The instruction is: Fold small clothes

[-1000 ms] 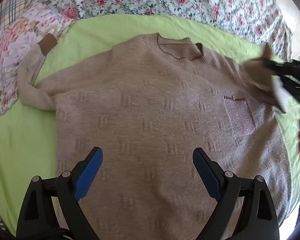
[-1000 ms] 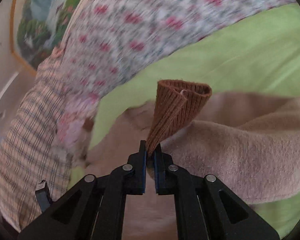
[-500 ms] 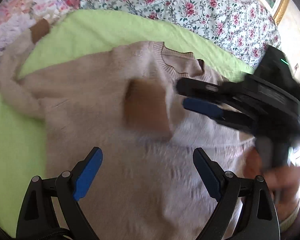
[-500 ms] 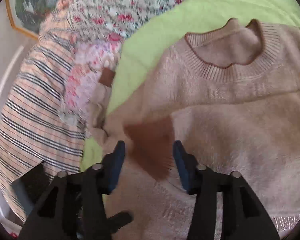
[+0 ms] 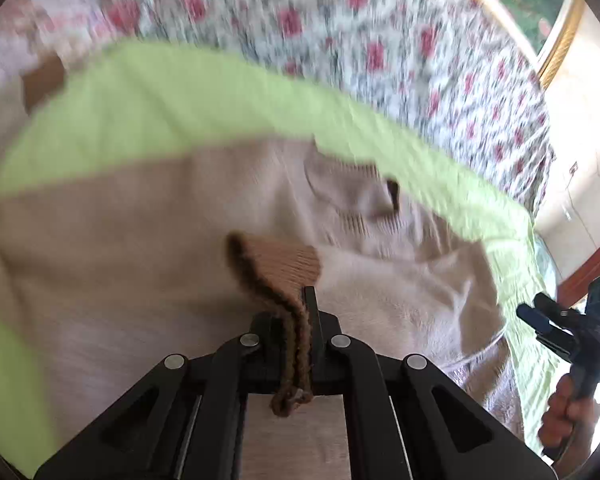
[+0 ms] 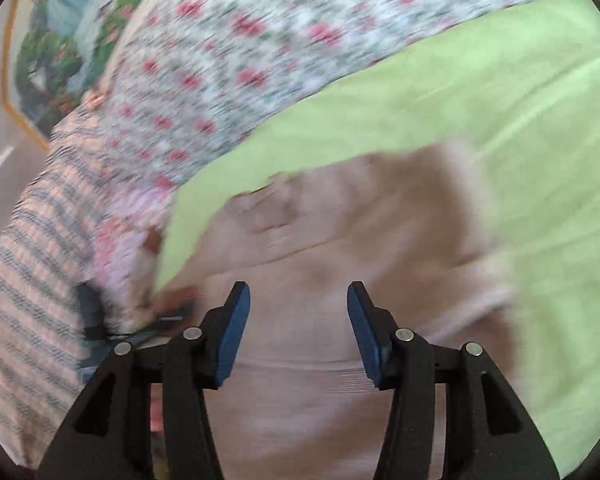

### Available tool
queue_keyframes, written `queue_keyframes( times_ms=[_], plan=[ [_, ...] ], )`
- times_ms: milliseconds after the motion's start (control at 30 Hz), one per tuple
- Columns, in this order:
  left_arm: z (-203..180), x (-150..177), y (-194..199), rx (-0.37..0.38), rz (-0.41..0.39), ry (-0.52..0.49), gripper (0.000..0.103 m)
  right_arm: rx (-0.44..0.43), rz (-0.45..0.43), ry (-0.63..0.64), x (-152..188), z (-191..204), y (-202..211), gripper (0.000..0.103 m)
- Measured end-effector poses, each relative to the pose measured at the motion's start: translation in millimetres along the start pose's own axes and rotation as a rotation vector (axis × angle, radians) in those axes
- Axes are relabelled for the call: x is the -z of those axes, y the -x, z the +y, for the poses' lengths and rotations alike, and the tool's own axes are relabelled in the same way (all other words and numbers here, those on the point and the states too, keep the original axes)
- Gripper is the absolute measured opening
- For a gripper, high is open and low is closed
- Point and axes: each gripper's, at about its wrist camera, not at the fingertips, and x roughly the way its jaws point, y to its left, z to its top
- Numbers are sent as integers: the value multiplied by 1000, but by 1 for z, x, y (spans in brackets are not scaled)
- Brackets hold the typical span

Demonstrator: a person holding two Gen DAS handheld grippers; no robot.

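Since the earlier frames, the brown ribbed cuff (image 5: 284,272) has changed hands: the right tool (image 6: 298,332), which carried it across, now stands half open and empty, drawn back to the sweater's right side. The left tool (image 5: 300,332), wide open a second ago, is now clamped tight on that cuff. The beige sweater (image 5: 140,240) lies flat, front up, on the green sheet (image 5: 180,100) over the bed, neckline (image 5: 352,196) towards the floral bedding (image 5: 340,20). The folded sleeve runs crosswise over the chest, from the right shoulder to the left tool. The other cuff (image 5: 44,80) lies at far left, nearer the left hand. Both views are blurred.
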Motion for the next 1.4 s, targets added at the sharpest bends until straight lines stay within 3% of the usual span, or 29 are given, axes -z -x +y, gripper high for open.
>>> queue_keyframes(
  times_ms=[100,200,433,467,500,633,767,867,933,1000,1067,1100,1233,1400],
  plan=[
    [29,-4,-3,-82,17,36,4,74,-16,-45,-14,-28,2,52],
    [44,-1,-7,-40,41,89,4,112,9,-47,-28,-43,-13,52],
    [43,4,-7,-51,41,79,4,205,171,41,-40,-44,-89,51],
    [43,3,-6,-56,41,72,4,212,182,66,-39,-42,-95,43],
    [41,4,-2,-58,40,62,4,213,176,86,-40,-40,-95,10],
    [22,1,3,-27,16,8,4,227,85,95,-48,-42,-65,10],
    [19,3,-14,-69,42,-11,4,270,157,81,-42,-58,-82,11],
    [31,6,-16,-54,57,20,5,360,93,99,-39,-46,-63,25],
    [31,6,-12,-53,47,11,7,311,31,141,-31,-25,-45,27],
    [32,7,-11,-58,49,11,9,182,75,193,-14,-4,-49,29],
    [34,8,-8,-59,51,20,11,180,156,187,1,-2,-66,30],
    [36,9,-5,-62,51,25,12,220,191,161,7,-10,-75,30],
    [50,12,24,-85,31,33,16,182,155,75,13,-14,-59,30],
    [84,-5,65,-165,-45,55,42,68,155,112,27,18,-41,37]
  ],
)
